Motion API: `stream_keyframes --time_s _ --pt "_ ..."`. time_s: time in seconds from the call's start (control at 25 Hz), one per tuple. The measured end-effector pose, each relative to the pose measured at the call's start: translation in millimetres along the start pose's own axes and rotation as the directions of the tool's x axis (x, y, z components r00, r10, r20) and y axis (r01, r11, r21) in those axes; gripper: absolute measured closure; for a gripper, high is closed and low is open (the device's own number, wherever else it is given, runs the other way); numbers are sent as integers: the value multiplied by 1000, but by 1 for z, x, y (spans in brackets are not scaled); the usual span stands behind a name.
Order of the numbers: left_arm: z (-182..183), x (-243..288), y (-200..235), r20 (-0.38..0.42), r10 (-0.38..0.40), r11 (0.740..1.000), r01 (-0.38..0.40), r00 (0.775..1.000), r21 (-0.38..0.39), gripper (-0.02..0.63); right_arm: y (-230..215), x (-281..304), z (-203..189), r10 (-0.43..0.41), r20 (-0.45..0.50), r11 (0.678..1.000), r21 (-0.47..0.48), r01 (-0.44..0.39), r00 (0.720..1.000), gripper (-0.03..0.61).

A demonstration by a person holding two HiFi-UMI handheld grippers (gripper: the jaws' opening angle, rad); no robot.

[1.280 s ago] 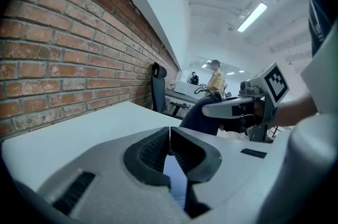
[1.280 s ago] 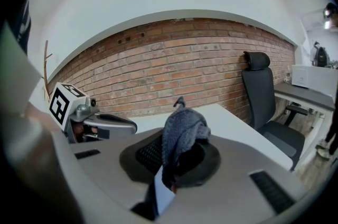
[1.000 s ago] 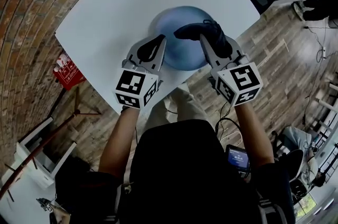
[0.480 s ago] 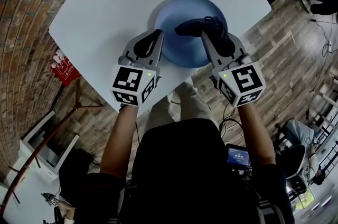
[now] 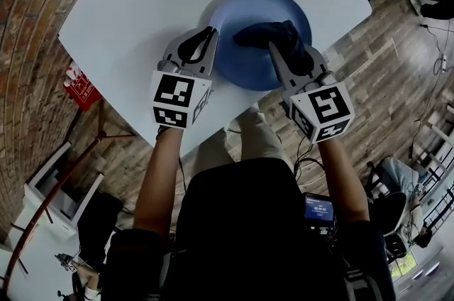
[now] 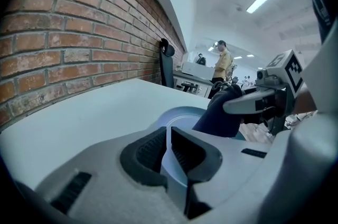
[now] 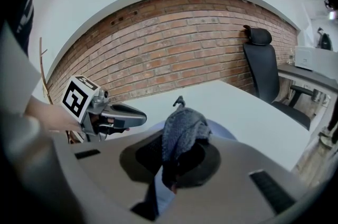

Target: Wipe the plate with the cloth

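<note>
Pale blue plate (image 5: 245, 65) on a plain white table (image 5: 142, 1), bearing a dark navy cloth (image 5: 264, 33) that reads as flecked blue-grey in the right gripper view. The left gripper (image 5: 211, 33) and right gripper (image 5: 284, 44) are light grey with black ribbed pads (image 6: 150, 149), each carrying a cube (image 5: 179, 101) of black-and-white square markers. Wall (image 7: 174, 54) of red-brown brick with pale mortar; floor (image 5: 369, 58) of grey-brown wood planks; a red object (image 5: 81, 85) beyond the table's left corner.
</note>
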State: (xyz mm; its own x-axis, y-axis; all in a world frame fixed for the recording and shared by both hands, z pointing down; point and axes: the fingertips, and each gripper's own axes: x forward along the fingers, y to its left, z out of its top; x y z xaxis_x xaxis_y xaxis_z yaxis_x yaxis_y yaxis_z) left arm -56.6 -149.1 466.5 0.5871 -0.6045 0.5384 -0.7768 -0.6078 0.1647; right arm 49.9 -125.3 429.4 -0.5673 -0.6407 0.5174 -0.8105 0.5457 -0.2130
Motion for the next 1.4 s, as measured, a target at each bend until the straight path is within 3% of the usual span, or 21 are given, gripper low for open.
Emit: stream_keyframes --time_s 0.6,1.0,1.16,1.4 --pt "2 22 18 -35 8 999 -7 999 43 592 11 9 -16 31 -37 999 25 -30 999 537" --pt "-9 34 31 -75 -47 998 50 996 40 589 19 20 -24 37 -55 999 36 -35 998 537" --pt "-11 40 27 -86 -64 998 66 994 21 526 16 18 -30 39 -67 999 39 -36 997 537" --pt "-16 45 30 -115 -64 998 66 991 14 526 17 24 -26 50 -62 998 43 -48 997 537"
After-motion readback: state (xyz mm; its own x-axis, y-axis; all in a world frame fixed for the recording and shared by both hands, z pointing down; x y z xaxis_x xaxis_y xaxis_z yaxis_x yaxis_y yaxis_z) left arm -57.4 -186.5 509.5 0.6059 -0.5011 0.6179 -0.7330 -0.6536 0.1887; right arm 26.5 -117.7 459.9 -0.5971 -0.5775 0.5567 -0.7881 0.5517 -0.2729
